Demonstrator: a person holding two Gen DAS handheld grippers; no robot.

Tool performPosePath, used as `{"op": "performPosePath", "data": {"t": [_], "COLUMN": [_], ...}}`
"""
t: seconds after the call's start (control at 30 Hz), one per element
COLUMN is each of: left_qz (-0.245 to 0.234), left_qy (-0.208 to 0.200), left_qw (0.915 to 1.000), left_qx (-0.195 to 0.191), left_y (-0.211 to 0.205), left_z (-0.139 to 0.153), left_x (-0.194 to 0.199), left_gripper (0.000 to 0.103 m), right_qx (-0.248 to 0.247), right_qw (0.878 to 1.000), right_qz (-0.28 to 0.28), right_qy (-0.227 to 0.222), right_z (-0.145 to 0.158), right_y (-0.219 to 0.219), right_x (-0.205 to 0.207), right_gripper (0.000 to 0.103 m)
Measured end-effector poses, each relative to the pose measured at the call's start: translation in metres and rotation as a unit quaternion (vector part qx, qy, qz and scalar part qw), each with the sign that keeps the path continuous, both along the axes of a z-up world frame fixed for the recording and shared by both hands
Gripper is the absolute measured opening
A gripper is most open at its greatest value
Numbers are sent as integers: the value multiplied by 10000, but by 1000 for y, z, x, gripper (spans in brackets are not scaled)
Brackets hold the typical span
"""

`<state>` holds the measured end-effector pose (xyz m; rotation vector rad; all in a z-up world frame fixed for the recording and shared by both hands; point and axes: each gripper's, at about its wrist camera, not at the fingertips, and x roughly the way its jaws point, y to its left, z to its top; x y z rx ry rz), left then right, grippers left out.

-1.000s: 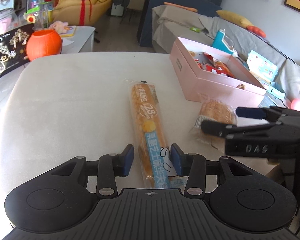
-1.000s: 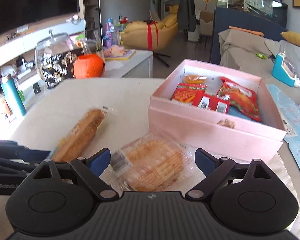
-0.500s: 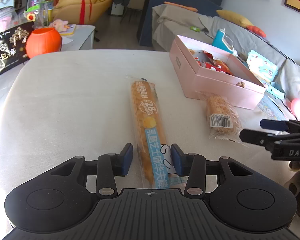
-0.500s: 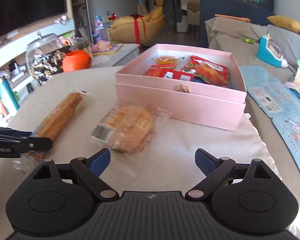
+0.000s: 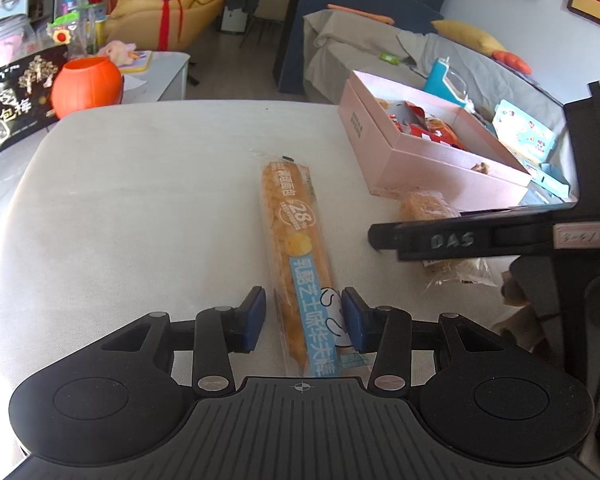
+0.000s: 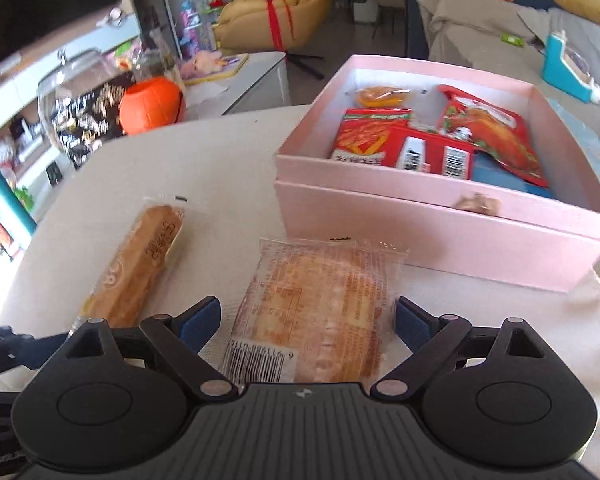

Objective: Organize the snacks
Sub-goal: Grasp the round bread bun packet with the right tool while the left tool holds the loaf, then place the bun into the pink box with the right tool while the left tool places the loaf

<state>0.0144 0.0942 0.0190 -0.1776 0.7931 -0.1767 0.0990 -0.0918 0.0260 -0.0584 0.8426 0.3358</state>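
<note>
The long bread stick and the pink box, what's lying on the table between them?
The flat bread packet lies between the long bread stick and the pink box; the right wrist view shows it, inside the right gripper's open jaws.

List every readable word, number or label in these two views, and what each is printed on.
"28%" and "乳酪芝士味华夫棒": on the long bread stick wrapper between the open left tongs.
"DAS": raised letters on the right tongs' finger.
"包梅": on the black bag.
Digits under the barcode on the flat bread packet between the open right tongs: too blurred.
Print on the red packets in the pink box: too small.
</note>
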Motion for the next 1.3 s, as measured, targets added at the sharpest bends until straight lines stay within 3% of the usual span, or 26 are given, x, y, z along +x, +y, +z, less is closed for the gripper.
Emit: {"op": "performPosePath", "data": {"t": [0.07, 0.17, 0.23, 0.3, 0.47, 0.57, 0.83, 1.0, 1.17, 1.2, 1.27, 1.3], "left_qz": [-5, -8, -10, -34, -109, -122, -496, -449, -510, -530, -494, -548], "left_qy": [-4, 2, 20, 48, 60, 156, 380, 396, 331, 331, 366, 364], "left_qw": [10000, 10000, 10000, 10000, 9998, 9995, 9980, 9979, 9981, 9979, 9977, 9975], "left_qx": [-15, -53, -68, -65, 184, 245, -10, -266, 110, 194, 283, 256], "left_y": [1, 3, 3, 4, -3, -5, -4, -1, -13, -16, -18, -18], "left_z": [0, 0, 1, 1, 6, 4, 3, 0, 1, 2, 5, 7], "left_x": [0, 0, 1, 3, 23, 38, 57, 65, 62, 61, 55, 51], "left_gripper": [47, 47, 47, 46, 44, 44, 44, 44, 44, 44, 35, 34], "right_qx": [-308, -274, -228, -227, -346, -192, -95, -166, -170, -135, 13, 55], "right_qw": [9994, 9993, 9992, 9989, 9982, 9989, 9991, 9992, 9996, 9998, 10000, 10000], "right_qz": [82, 130, 210, 310, 267, 152, 129, 12, 33, 46, 7, 18], "right_qy": [-167, -241, -247, -265, -416, -392, -392, -350, -204, -136, -89, -75], "right_z": [-4, -3, 2, 5, 2, 2, -7, -9, -6, -4, 3, 8], "right_y": [8, 2, -8, -20, -53, -71, -69, -64, -63, -63, -68, -71], "right_x": [-2, -9, -18, -30, -61, -65, -63, -61, -56, -54, -53, -54], "right_gripper": [93, 87, 70, 62, 62, 68, 102, 103, 103, 102, 81, 58]}}
